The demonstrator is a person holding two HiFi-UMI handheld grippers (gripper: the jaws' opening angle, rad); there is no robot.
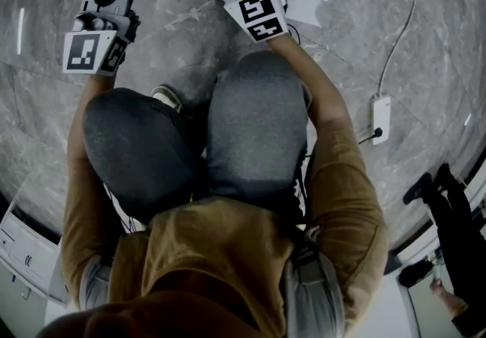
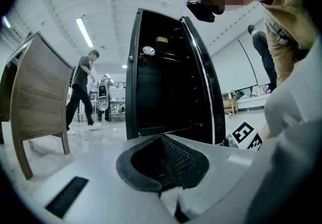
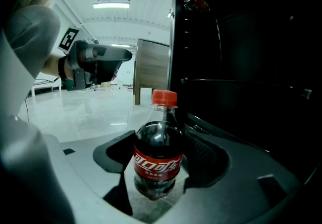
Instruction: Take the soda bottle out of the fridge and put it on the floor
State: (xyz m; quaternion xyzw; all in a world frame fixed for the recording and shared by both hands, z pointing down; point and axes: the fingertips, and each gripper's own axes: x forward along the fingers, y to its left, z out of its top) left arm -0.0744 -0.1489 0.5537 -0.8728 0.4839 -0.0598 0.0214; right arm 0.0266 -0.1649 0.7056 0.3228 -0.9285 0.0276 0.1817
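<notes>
The soda bottle (image 3: 157, 165) stands upright between the jaws of the right gripper (image 3: 160, 153), already out of the fridge (image 3: 241, 57), whose dark open cavity lies at 3 o'clock of it. The jaws are clenched on its body at the level of the red label (image 3: 156, 167), one pad on each side, with the red cap (image 3: 164, 97) well above them. The base hangs low over the marbled floor (image 3: 85, 112); I cannot tell whether it touches the tile. In the head view the cap shows at 12 o'clock, beyond the person's knees.

The bottle is small and full of dark cola, so it is probably light to moderate in weight, and the liquid may slosh if it is tipped. The thin plastic wall would give under a hard squeeze and is smooth, perhaps damp from the cold. The label band looks the best hold, being the widest and straightest part; the tapered shoulder would let it slide.

The left gripper (image 2: 161, 140) hangs at 11 o'clock in the head view, its jaws pressed together on nothing, facing the fridge opening.
</notes>
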